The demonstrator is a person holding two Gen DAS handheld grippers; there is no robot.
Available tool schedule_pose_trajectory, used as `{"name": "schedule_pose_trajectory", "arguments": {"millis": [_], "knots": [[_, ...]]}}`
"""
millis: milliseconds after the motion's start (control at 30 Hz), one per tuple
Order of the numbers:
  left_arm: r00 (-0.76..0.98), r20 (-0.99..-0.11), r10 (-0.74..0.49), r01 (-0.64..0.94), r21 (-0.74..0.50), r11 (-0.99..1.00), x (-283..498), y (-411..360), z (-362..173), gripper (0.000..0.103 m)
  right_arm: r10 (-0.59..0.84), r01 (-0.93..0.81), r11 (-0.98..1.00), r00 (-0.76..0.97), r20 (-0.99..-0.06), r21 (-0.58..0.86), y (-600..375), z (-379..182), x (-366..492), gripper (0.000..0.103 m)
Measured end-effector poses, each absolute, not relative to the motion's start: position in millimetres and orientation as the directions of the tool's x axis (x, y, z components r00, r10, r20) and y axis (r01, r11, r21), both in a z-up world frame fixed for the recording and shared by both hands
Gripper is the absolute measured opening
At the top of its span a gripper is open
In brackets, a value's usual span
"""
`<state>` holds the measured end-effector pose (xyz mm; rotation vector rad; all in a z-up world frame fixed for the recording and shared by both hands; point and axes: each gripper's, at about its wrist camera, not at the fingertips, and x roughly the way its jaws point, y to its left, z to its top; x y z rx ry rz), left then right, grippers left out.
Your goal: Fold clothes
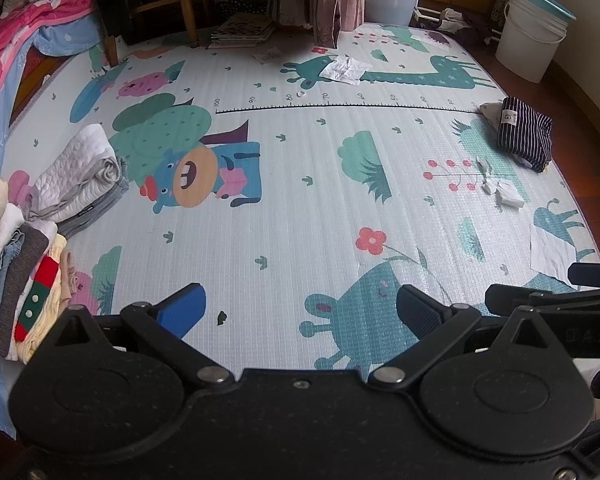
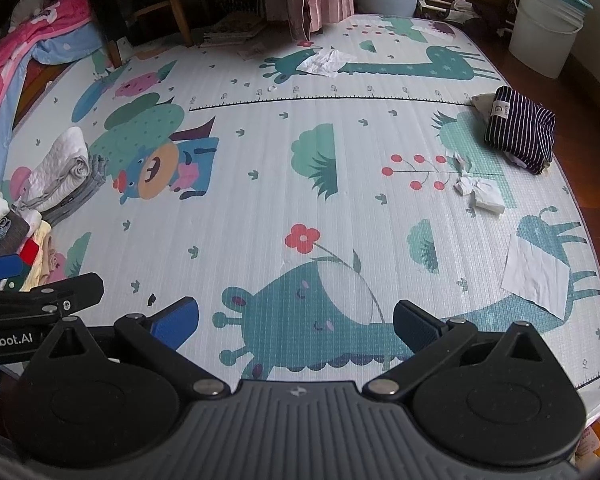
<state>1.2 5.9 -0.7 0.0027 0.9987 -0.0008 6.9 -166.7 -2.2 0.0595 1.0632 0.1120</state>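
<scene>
1. Both tools hang over the play mat point(image 1: 284, 216) with nothing between their fingers: the left gripper point(image 1: 300, 312) and the right gripper point(image 2: 296, 326) are both spread wide, released.
2. The middle of the mat lies bare, which would suit either a garment about to be fetched or one just put away.
3. Lower left: a stack of folded clothes point(image 1: 20, 264), edges fairly even; a quilted white piece point(image 1: 80, 172) sits behind it.
4. Upper right: a navy striped garment point(image 2: 520, 132), bunched, near the mat's edge.

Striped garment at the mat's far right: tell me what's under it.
The striped garment lies on the play mat. A pale cloth pokes out at its left edge; the rest beneath is covered.
</scene>
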Motion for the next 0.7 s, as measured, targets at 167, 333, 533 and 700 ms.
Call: {"name": "schedule_pose_trajectory", "arguments": {"millis": [167,333,533,700], "knots": [[0.542,-0.84,0.0,0.004,0.003,1.0,1.3,7.0,-0.9,0.103,0.121,-0.065,0.993,0.481,-0.868,0.102,-168.2,-2.7,8.1,0.103],[0.542,-0.84,0.001,0.002,0.002,1.0,0.9,6.4,-1.5,0.103,0.12,-0.065,0.993,0.479,-0.87,0.101,-168.5,-3.1,8.4,0.103],[0.541,-0.841,0.001,0.002,0.002,1.0,-0.5,6.9,-2.0,0.103,0.119,-0.065,0.993,0.477,-0.871,0.1,-169.0,-2.6,9.1,0.103],[0.541,-0.841,-0.004,-0.003,-0.007,1.0,-0.9,7.9,-1.3,0.103,0.129,-0.062,0.992,0.491,-0.861,0.114,-171.7,6.5,12.6,0.103]]}}
